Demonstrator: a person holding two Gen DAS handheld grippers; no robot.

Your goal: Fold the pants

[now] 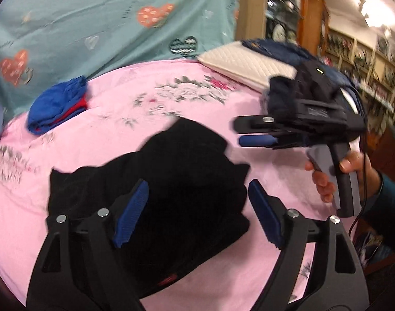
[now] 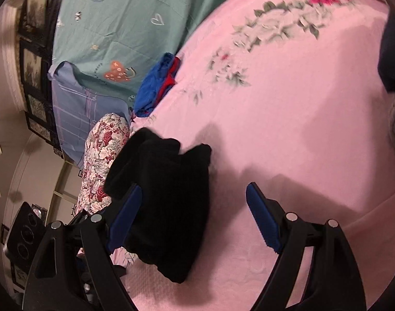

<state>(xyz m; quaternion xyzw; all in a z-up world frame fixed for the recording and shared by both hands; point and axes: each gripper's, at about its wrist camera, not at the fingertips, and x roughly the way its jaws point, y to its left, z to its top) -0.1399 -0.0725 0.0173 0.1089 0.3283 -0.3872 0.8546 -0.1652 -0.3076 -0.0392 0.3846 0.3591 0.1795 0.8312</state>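
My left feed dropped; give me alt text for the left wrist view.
Black pants lie folded on the pink bedspread under the open left gripper. The right gripper hovers at right, empty; blue clothes sit far left.

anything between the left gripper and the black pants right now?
Nothing visible. The left gripper is open right over the folded black pants on the pink bedspread, with no object between. The right gripper is off to the side, and the blue and red garment lies farther back.
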